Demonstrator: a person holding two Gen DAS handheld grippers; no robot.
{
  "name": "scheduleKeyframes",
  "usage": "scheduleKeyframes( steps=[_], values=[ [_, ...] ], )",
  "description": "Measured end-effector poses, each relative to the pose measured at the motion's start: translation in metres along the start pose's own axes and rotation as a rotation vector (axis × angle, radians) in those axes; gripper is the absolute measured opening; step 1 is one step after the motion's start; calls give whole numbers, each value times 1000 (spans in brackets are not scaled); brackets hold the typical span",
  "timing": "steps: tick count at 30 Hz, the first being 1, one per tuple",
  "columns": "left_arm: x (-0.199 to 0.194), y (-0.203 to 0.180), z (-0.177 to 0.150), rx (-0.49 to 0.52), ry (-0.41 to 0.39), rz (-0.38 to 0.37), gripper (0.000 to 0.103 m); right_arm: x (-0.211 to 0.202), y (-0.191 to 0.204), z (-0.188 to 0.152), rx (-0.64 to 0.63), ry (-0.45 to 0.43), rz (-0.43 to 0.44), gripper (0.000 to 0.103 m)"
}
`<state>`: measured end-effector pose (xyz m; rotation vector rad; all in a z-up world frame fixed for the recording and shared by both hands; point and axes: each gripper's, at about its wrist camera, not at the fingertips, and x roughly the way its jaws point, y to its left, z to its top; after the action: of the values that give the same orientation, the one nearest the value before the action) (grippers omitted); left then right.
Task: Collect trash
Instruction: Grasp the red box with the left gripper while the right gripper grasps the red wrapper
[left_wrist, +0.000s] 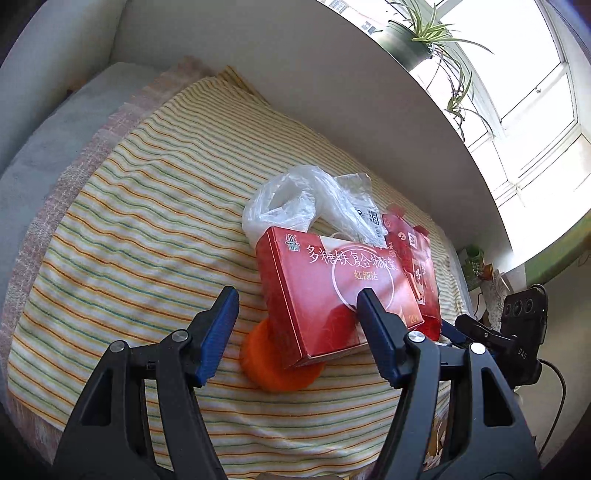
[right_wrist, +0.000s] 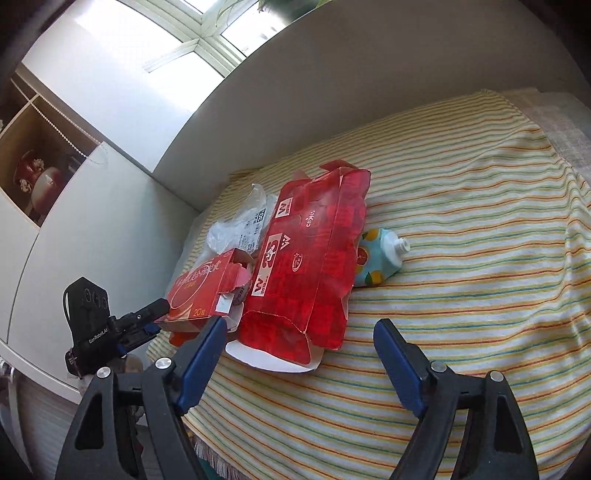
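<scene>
A pile of trash lies on a striped cloth (left_wrist: 147, 229). In the left wrist view a small red medicine box (left_wrist: 325, 295) rests on an orange round thing (left_wrist: 269, 365), with a clear plastic bag (left_wrist: 295, 199) behind it and a larger red carton (left_wrist: 413, 258) to its right. My left gripper (left_wrist: 295, 310) is open, its fingers close on either side of the small box's near end. In the right wrist view the large flattened red carton (right_wrist: 314, 266) lies on a white plate (right_wrist: 266, 360), with a blue juice pouch (right_wrist: 380, 258) beside it. My right gripper (right_wrist: 299, 339) is open just before the carton.
The cloth covers a sofa seat against a grey backrest (left_wrist: 295, 74). A potted plant (left_wrist: 410, 40) stands on the windowsill above. A white cabinet (right_wrist: 92, 229) stands at the sofa's end. The other gripper shows in each view (right_wrist: 110, 325).
</scene>
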<state>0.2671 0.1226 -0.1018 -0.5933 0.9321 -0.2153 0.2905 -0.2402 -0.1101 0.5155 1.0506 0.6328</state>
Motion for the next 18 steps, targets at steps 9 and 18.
scheduleKeyframes(
  steps=[9, 18],
  values=[
    [8, -9, 4, -5, -5, -39, 60, 13, -6, 11, 71, 10, 103, 71],
    [2, -29, 4, 44, -45, -51, 47, 18, 1, 16, 52, -7, 122, 61]
  ],
)
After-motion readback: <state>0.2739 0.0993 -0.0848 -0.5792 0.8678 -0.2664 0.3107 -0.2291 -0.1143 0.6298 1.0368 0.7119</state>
